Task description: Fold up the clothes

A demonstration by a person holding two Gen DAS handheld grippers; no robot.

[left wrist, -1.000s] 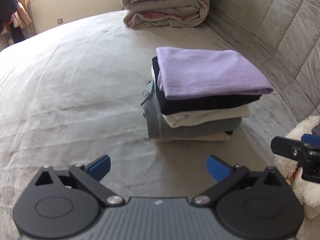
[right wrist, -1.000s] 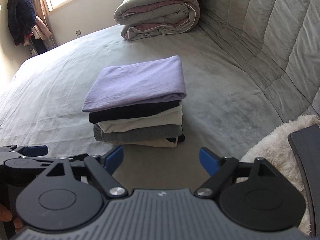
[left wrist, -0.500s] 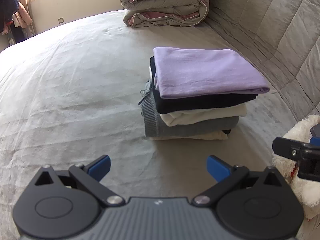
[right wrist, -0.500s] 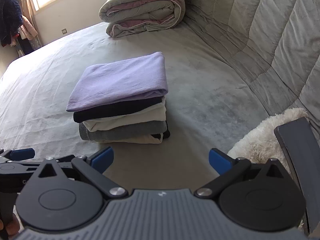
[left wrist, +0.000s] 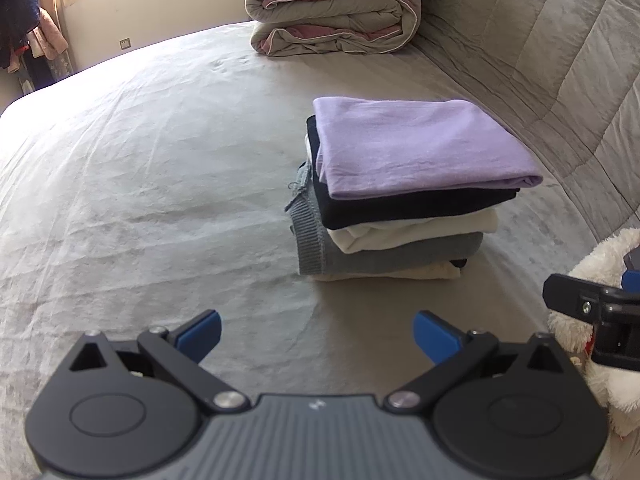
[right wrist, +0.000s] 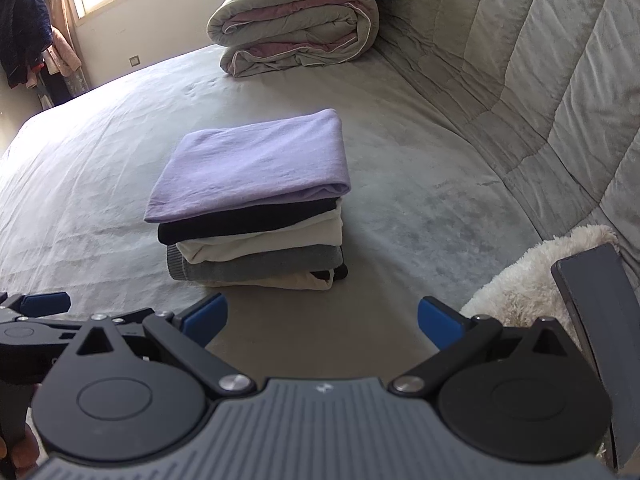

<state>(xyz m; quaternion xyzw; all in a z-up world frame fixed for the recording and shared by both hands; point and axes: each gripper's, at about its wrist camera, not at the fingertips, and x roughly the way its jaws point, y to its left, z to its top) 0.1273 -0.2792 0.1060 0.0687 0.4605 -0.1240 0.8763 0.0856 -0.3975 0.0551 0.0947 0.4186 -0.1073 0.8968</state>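
Observation:
A stack of folded clothes sits on the grey bed, with a lilac garment on top, then black, white, grey and cream layers below. My left gripper is open and holds nothing, a short way in front of the stack and to its left. My right gripper is also open with nothing in it, in front of the stack and slightly to its right. Part of the right gripper shows at the right edge of the left wrist view, and part of the left gripper at the left edge of the right wrist view.
A rolled grey and pink duvet lies at the far end of the bed. The quilted grey headboard runs along the right. A fluffy white plush and a dark flat object sit at near right. Hanging clothes are at far left.
Both grippers drifted slightly, so the stack shifted a little in each view. Nothing was grasped or released, and both sets of jaws stayed open.

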